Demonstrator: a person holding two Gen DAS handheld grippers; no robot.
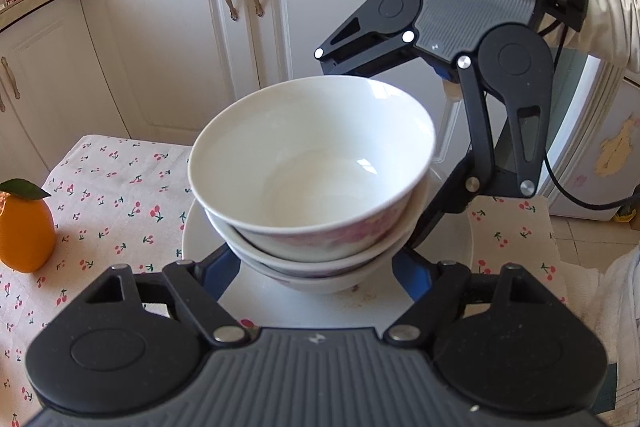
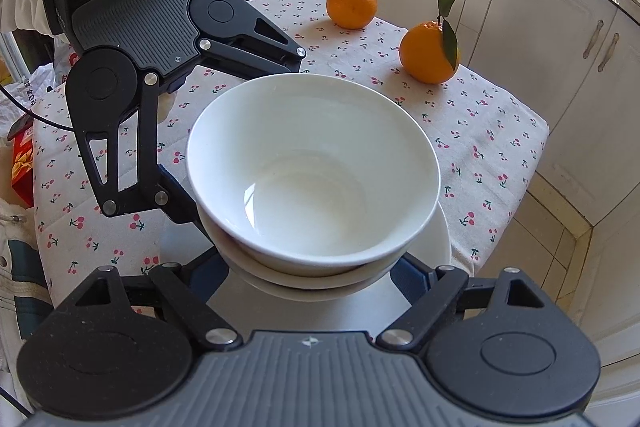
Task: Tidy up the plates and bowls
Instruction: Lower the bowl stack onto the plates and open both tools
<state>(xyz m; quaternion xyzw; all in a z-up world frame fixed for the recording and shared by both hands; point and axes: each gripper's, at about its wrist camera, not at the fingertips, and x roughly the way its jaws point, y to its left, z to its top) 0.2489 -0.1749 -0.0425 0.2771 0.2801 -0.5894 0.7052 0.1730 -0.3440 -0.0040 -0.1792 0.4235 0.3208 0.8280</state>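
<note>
– Orange is what we meet first, far left in the left wrist view: a leafy orange on the cherry-print cloth, well apart from the crockery.

– Agreed. What do we find next, moving right?

– We see the white plate lying flat on the cloth, and on it the stack of bowls, three nested upright. The top bowl is white inside, with a pink pattern outside.

– And our left gripper?

– We have it straddling the foot of the stack, its blue pads just beside the lower bowls on either side. It is partly spread, but the bowl rims hide the contact, so we cannot tell whether it grips.

– Further right?

– We see the right gripper reaching down from the far side. Its fingers vanish behind the stack, and a pale sleeve shows behind it.

– Does the right wrist view help us?

– Only a little. At its left we see the left gripper opposite us. In the middle, the stack sits between the right gripper's own widely spread fingers. These lie close to the lower bowls. We cannot tell whether they touch.

– And on the right?

– We find a second orange beside the leafy one on the far part of the cloth, with white cupboard doors beyond.
</note>
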